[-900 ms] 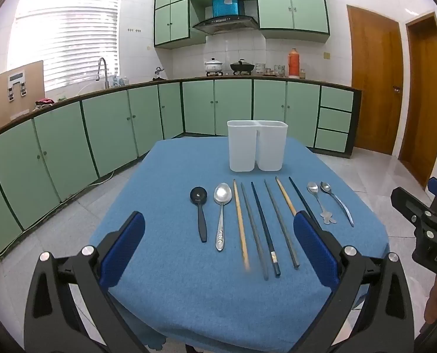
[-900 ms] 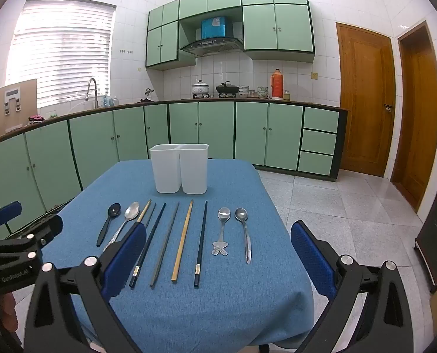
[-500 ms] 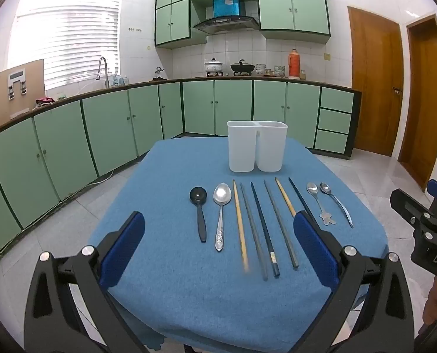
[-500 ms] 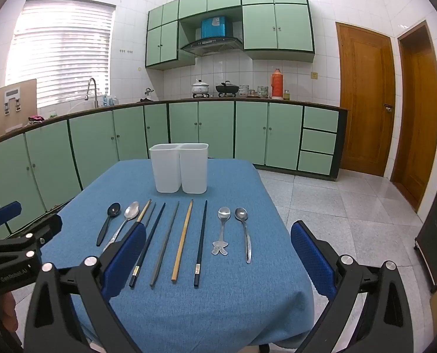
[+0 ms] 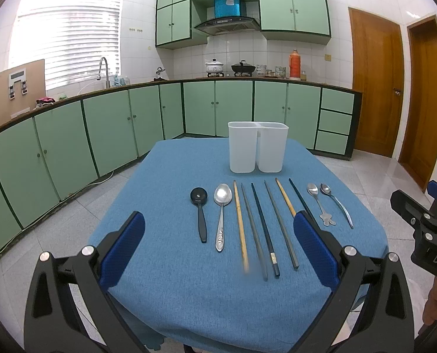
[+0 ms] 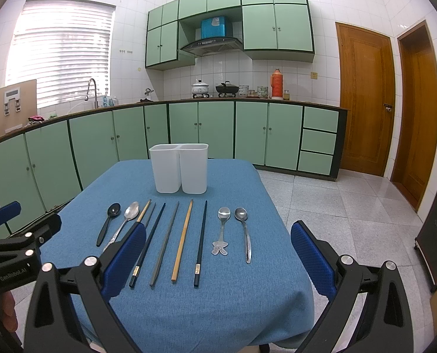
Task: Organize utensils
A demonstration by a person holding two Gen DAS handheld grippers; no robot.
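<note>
Now | left gripper (image 5: 218, 244) wide apart, empty | right gripper (image 6: 218, 250) likewise | utensils (image 5: 259, 223) untouched

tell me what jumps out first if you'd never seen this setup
A neat row of utensils on the blue tablecloth: a black spoon at the left end, six chopsticks in the middle, two small metal spoons at the right. Behind them stands a white two-compartment holder, apparently empty.
</note>
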